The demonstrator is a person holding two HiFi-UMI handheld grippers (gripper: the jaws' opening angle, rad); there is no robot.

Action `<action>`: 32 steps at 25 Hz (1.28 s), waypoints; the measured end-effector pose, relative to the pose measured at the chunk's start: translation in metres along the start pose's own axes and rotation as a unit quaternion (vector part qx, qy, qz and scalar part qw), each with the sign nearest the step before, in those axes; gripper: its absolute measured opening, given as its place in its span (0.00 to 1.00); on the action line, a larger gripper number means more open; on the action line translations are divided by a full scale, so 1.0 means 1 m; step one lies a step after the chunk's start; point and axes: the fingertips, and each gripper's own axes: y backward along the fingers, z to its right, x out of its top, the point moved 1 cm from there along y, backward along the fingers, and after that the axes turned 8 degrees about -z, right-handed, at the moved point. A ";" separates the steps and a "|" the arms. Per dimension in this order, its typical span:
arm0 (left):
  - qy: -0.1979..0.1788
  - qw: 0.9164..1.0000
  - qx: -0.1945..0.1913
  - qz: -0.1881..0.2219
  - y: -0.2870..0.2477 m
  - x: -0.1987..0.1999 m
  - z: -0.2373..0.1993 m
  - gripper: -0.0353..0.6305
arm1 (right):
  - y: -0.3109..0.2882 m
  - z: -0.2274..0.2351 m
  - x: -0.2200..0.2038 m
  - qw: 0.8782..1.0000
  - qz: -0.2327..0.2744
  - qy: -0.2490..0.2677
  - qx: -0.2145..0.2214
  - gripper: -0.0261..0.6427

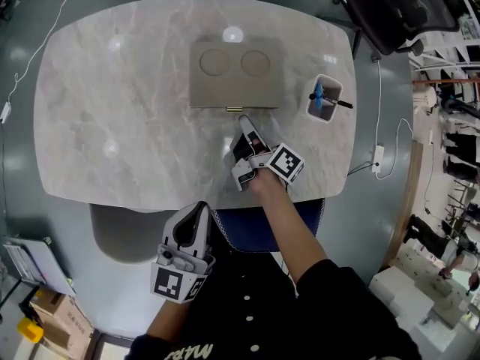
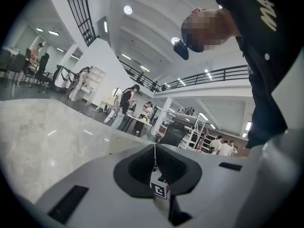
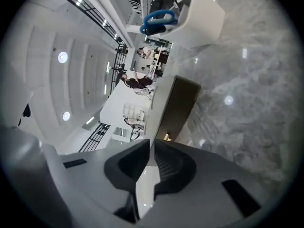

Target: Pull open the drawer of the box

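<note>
Overhead, a pale marble desk (image 1: 112, 103) with rounded corners fills the head view. A flat taupe box (image 1: 236, 73) sits near the middle of it, with two shallow round recesses in its top. The drawer (image 1: 217, 108) faces the person and looks flush with the box, so it is not pulled out. A small gold handle (image 1: 235, 109) sits at the centre of the drawer's front edge.

The right tool (image 1: 244, 121) reaches over the desk, its tip pointing at the handle. The tip is close to the handle, with a small gap between them. In the right gripper view the right tool (image 3: 151, 145) has its two jaws pressed together with nothing between them. The box (image 3: 178, 108) shows beyond them as a dark brown face.

The left tool (image 1: 200, 210) is held back near the person's body, off the near edge of the desk and well apart from the box. In the left gripper view its jaws (image 2: 155, 150) are also closed against each other and empty.

To the right of the box lies a small white tray (image 1: 324, 115) holding a blue item, with a black pen (image 1: 336, 102) across it. A black office chair (image 1: 405, 6) stands beyond the desk's far right corner.
</note>
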 end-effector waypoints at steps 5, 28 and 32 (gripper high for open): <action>0.013 1.000 -0.003 -0.002 -0.002 -0.002 -0.007 0.08 | -0.015 0.006 0.001 0.997 0.018 -0.080 0.014 0.12; 0.034 0.999 -0.017 -0.010 -0.011 -0.008 -0.021 0.08 | -0.029 0.030 -0.001 0.984 0.063 -0.166 -0.014 0.09; 0.033 0.999 -0.017 -0.010 -0.009 -0.007 -0.017 0.08 | -0.028 0.029 -0.001 0.983 0.069 -0.170 -0.019 0.08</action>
